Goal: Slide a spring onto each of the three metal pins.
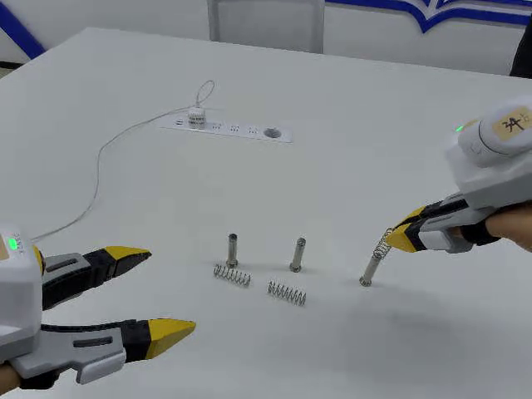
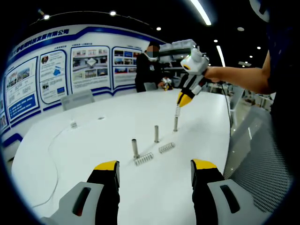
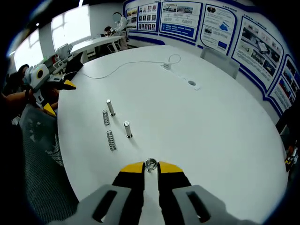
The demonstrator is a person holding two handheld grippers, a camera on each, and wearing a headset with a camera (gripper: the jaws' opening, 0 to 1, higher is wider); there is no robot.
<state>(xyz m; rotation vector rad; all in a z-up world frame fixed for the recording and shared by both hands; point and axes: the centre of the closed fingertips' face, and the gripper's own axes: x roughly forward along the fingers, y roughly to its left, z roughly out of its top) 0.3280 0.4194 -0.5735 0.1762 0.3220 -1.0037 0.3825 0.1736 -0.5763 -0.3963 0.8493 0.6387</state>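
Nearest, the left gripper point(image 1: 166, 289) hangs over the white tabletop point(image 1: 374, 125), its yellow-tipped jaws spread wide and empty. Beyond it, one loose coiled steel spring point(image 1: 232, 274) lies flat by the foot of the left upright metal pin point(image 1: 233, 249). A second loose coiled steel spring point(image 1: 287, 292) lies before the middle upright metal pin point(image 1: 298, 254). Rightward, the right gripper point(image 1: 397, 239) pinches a third coiled steel spring point(image 1: 382, 245) between nearly closed jaws, at the top of the leaning right metal pin point(image 1: 369, 273). Farthest lies a white power strip point(image 1: 229, 129).

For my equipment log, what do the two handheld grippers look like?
The left claw and right claw match: grey-white bodies, black fingers with yellow tips, a green light each. The right one carries a tan sticker marked 3A.
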